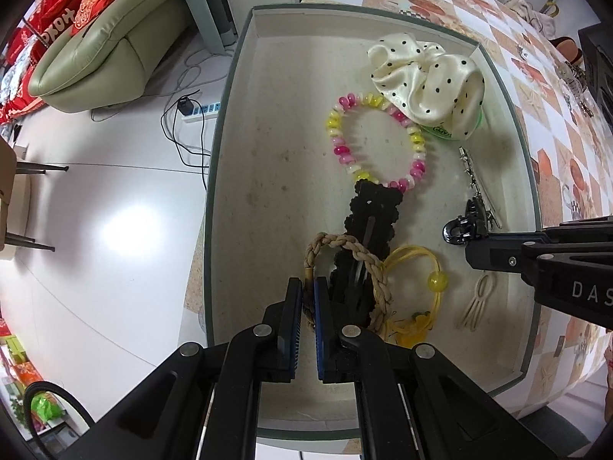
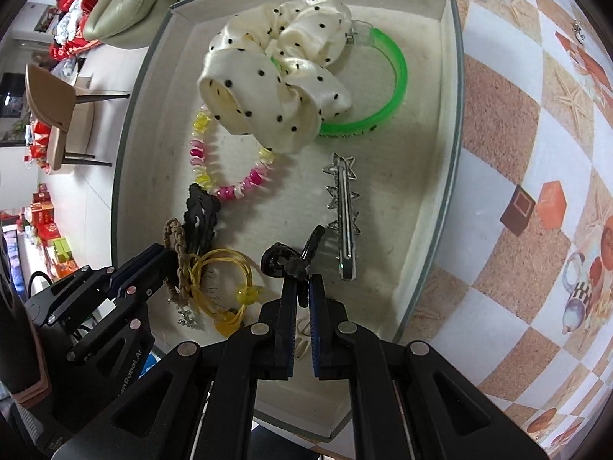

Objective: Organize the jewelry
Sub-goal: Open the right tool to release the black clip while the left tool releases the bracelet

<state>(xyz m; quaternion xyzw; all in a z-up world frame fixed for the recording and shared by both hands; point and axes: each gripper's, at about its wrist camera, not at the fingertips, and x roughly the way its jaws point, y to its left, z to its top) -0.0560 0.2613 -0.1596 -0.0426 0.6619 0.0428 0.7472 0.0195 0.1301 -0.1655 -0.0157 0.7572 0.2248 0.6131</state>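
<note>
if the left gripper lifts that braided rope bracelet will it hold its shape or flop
The braided rope bracelet will probably flop: it is plaited cord, already lying in a loose bent loop. It looks light. It overlaps the black hair clip and yellow cord, so it may drag them. The left gripper seems shut on it.

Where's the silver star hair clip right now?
The silver star hair clip lies flat in the tray, right of the beaded bracelet, just ahead of the right gripper.

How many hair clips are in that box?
3, maybe more hidden. A silver star clip lies toward the box's right side; a black clip is pinched in the right gripper; a lacy black clip lies under the braided bracelet.
</note>
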